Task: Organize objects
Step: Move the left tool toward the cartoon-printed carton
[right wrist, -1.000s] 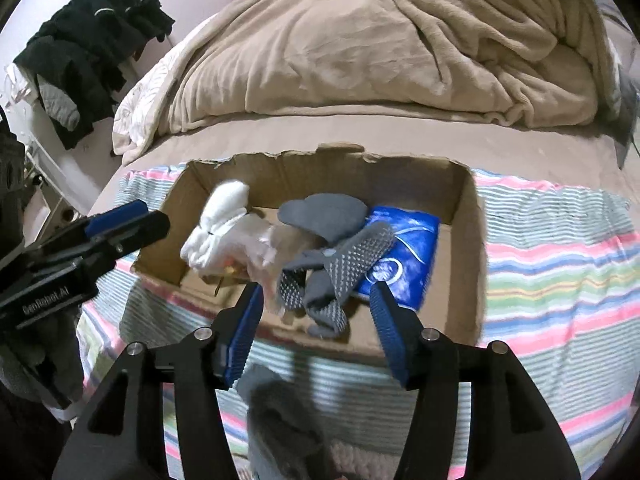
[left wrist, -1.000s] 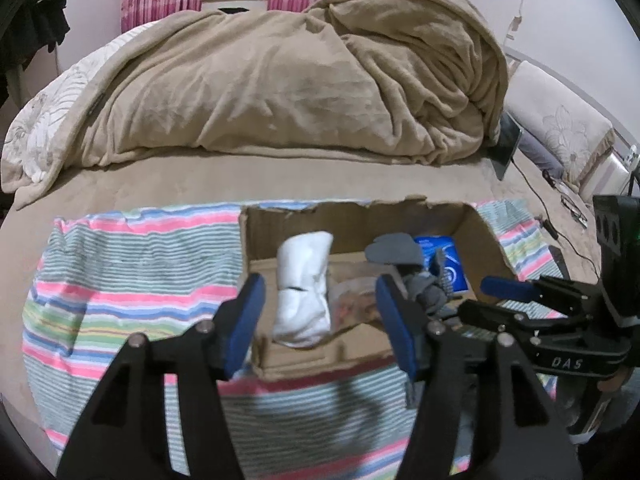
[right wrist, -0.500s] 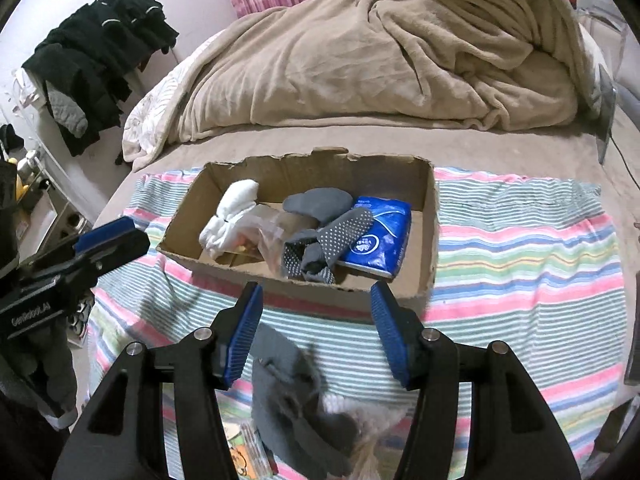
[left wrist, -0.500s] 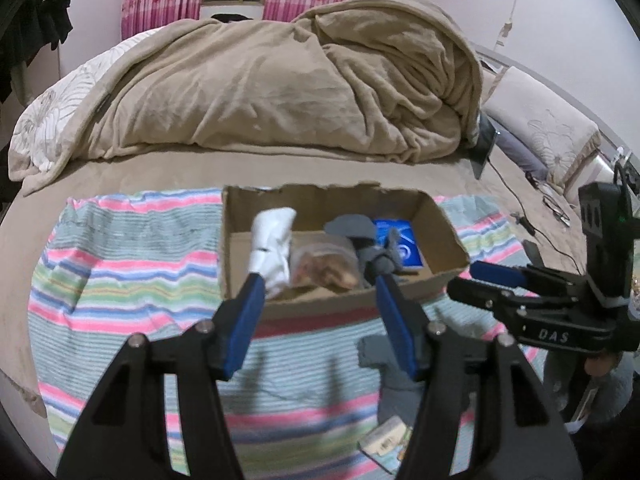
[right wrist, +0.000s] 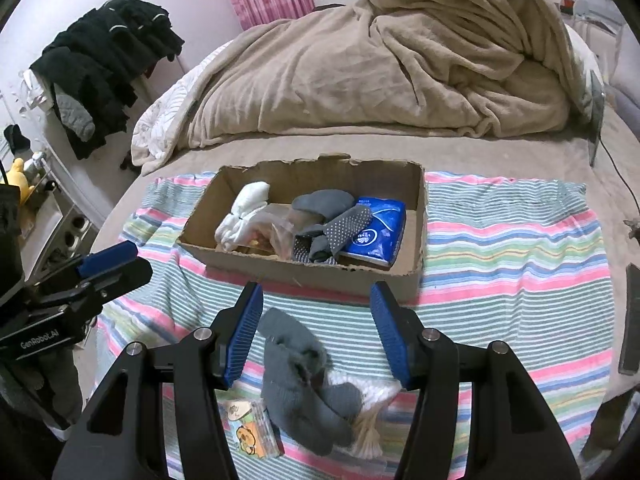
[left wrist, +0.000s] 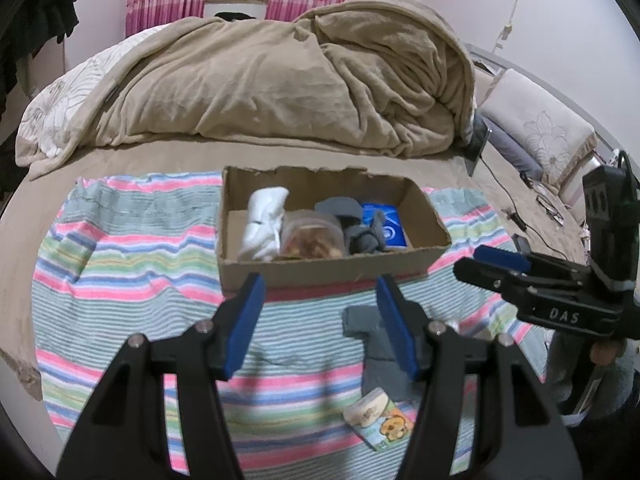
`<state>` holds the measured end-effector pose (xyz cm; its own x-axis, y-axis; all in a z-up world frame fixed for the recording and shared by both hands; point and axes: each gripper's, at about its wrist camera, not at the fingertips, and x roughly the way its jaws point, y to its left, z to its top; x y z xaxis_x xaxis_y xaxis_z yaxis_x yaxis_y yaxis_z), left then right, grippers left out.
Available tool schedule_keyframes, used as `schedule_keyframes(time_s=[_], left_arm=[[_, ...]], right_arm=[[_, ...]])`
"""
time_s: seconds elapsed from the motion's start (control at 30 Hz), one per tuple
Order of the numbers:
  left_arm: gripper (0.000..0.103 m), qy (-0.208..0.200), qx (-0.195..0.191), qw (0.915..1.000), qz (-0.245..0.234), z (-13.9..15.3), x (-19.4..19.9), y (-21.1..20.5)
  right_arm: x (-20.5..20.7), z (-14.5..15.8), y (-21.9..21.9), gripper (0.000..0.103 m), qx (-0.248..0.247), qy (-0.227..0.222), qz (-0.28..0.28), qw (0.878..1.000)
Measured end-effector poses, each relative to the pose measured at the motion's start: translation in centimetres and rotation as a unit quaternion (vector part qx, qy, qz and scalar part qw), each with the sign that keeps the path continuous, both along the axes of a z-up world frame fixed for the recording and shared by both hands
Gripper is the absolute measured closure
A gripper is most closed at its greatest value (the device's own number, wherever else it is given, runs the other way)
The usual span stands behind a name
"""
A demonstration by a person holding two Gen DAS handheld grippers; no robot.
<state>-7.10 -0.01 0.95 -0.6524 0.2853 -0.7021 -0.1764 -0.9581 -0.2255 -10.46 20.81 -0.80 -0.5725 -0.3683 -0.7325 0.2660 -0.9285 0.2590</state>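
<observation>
Both grippers hover over striped towel [right wrist: 500,248], jaws apart, nothing between pads. Left gripper [left wrist: 318,320], right gripper [right wrist: 316,330]. Open brown cardboard box [right wrist: 320,276] at 12 o'clock holds white sock [right wrist: 240,216], grey dotted sock [right wrist: 340,224], blue tissue pack [right wrist: 376,236]. Loose grey sock [right wrist: 296,372] at 6 o'clock, small cartoon packet [right wrist: 250,436] at 7.
</observation>
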Motion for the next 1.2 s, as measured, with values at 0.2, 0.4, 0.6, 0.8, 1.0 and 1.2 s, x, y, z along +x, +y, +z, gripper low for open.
schedule_keyframes(time_s=[0.2,0.4,0.6,0.8,1.0,1.2], left_arm=[[0.042,-0.008,-0.006,0.9999,-0.005,-0.9,1.2,0.6],[0.042,-0.022,-0.007,0.9997,-0.004,-2.2,1.7,1.3],[0.042,-0.039,-0.009,0.9992,-0.010,-3.6,1.8,1.9],[0.042,-0.057,-0.006,0.9983,-0.011,-5.3,2.1,2.1],[0.042,-0.075,0.003,0.9971,-0.013,-7.0,2.7,2.4],[0.042,-0.108,0.022,0.9937,-0.019,-9.0,3.2,3.5]], right_arm=[[1.3,-0.1,0.6,0.044,0.001,0.001,-0.001,1.000],[2.2,-1.0,1.6,0.044,-0.002,-0.006,-0.004,1.000],[2.9,-2.6,2.1,0.044,0.007,-0.020,-0.005,1.000],[3.3,-5.2,1.1,0.044,0.018,-0.049,0.010,0.999],[4.0,-6.6,0.0,0.044,0.034,-0.059,0.027,0.997],[4.6,-7.2,0.4,0.044,0.050,-0.064,0.015,0.997]])
